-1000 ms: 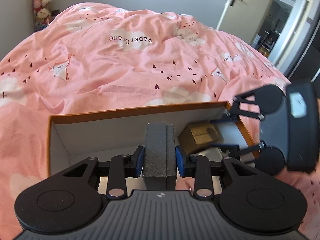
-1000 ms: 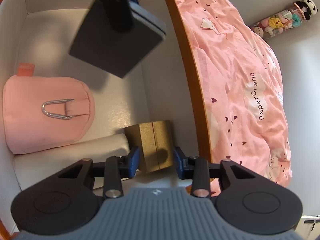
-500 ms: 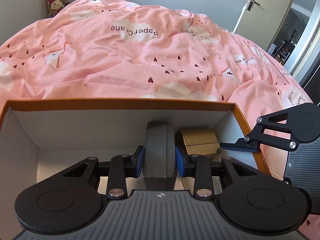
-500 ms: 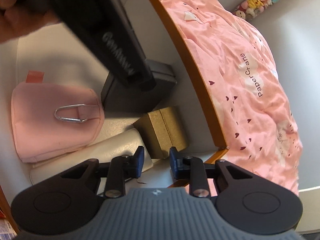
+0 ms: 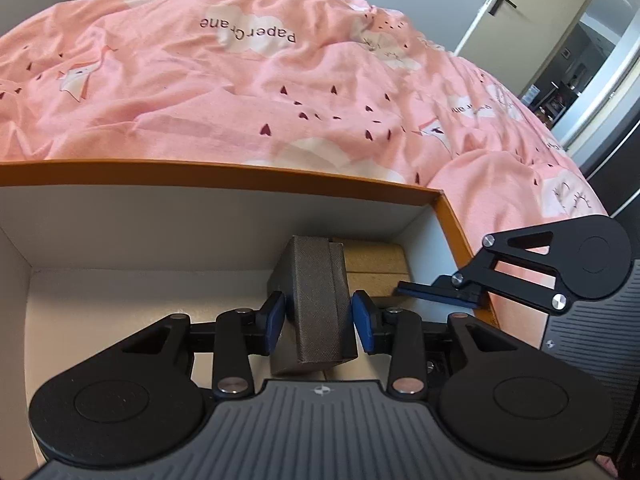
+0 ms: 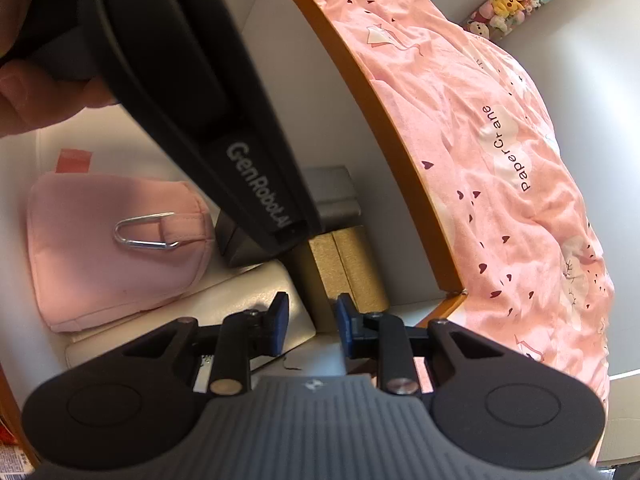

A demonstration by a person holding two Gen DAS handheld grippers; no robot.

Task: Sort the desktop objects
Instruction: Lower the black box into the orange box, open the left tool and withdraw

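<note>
Looking down into an orange-rimmed box (image 5: 240, 176) sitting on a bed with a pink quilt (image 5: 280, 80). Left gripper (image 5: 319, 322) reaching into the box, jaws opening, blue pads just clear of a dark grey case (image 5: 318, 300) lying tilted between them on the box floor. Touching the grey case at its far side, a gold case (image 5: 376, 264) in the box corner. Right gripper (image 6: 308, 326) hovering low near the gold case (image 6: 348, 268), jaws partly apart and holding nothing. Also lying in the box: a pink pouch (image 6: 100, 256) with a metal clip, resting on a flat white case (image 6: 224, 312). Gripping the left tool's handle, a hand (image 6: 36, 92).
</note>
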